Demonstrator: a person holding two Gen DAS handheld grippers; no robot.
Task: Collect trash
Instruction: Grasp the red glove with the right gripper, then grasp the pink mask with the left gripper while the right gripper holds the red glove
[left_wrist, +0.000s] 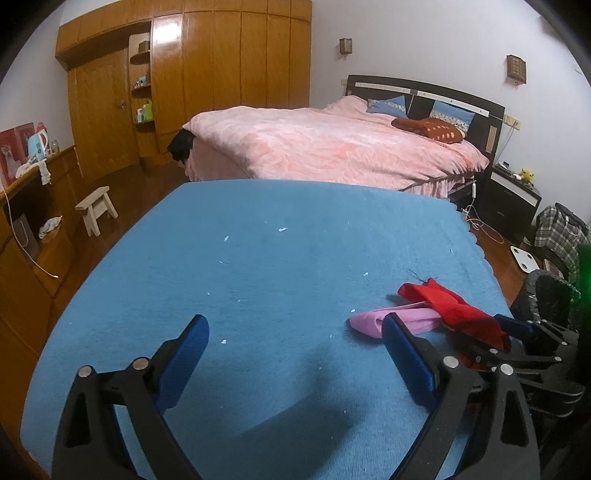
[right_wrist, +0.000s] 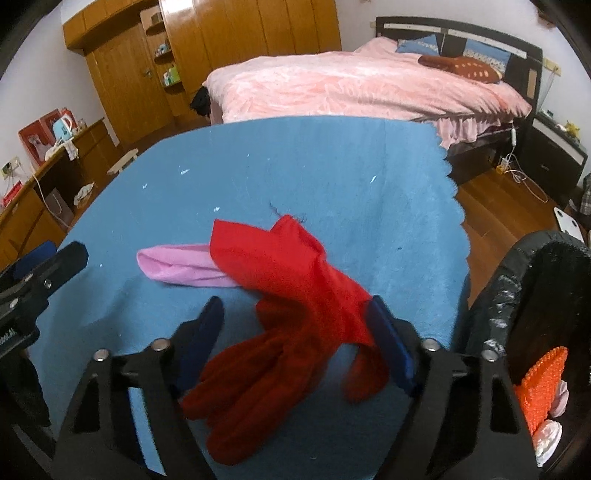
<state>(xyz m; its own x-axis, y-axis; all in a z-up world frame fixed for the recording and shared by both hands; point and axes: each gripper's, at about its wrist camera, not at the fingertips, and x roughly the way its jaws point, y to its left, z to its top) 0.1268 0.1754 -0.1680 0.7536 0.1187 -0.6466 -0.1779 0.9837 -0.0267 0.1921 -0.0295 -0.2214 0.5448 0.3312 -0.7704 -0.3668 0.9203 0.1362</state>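
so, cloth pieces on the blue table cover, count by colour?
Red cloth: 1, lying between the right gripper fingers
Pink cloth: 1, partly under the red one
Total: 2
Small white scraps also dot the blue cover; too small to count.
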